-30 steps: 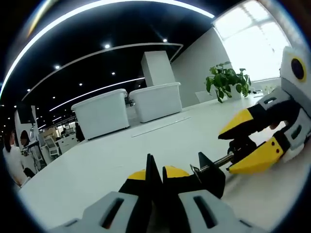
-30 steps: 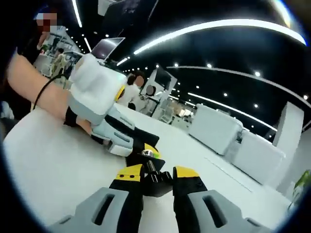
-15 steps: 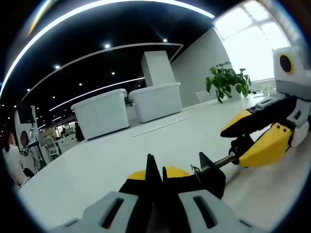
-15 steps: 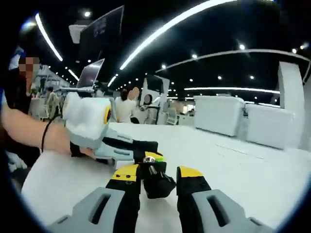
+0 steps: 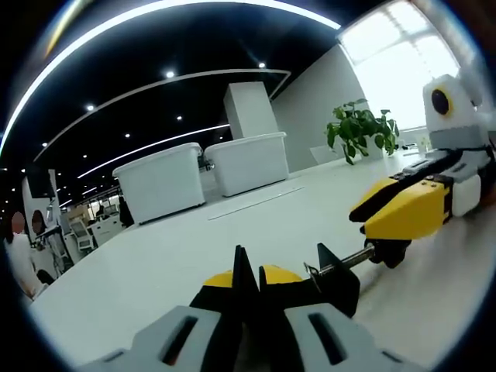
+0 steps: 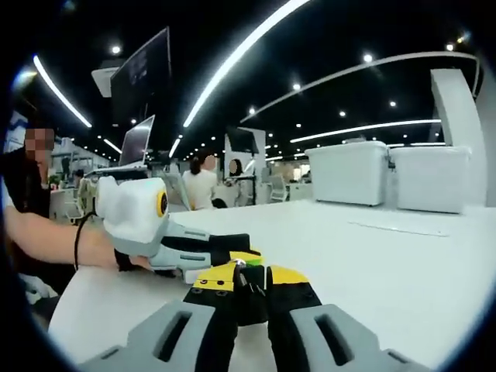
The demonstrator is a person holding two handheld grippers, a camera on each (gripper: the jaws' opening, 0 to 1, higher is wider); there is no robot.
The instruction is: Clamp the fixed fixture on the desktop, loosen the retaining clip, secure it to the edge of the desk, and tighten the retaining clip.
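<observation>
A black clamp fixture point(image 5: 335, 273) sits low on the white desk point(image 5: 155, 263). My left gripper point(image 5: 248, 275) is shut on its thin black body. A threaded screw point(image 5: 350, 260) runs from it to the right and ends in a black knob point(image 5: 391, 252). My right gripper point(image 5: 380, 225) comes in from the right and closes its yellow jaws over that knob. In the right gripper view, the right gripper point(image 6: 249, 275) is shut on the knob point(image 6: 249, 298). The left gripper point(image 6: 232, 249) reaches in from the left, held by a person's hand point(image 6: 101, 248).
Two white bins point(image 5: 163, 182) point(image 5: 249, 161) stand at the far side of the desk, with a potted plant point(image 5: 358, 128) by the window. A laptop point(image 6: 139, 143) and people point(image 6: 200, 186) are beyond the desk's left end. Open desk surface point(image 6: 372, 263) lies to the right.
My right gripper has rolled about the screw's axis, and its jaws have closed tighter on the knob. The left gripper and the fixture's body have stayed put.
</observation>
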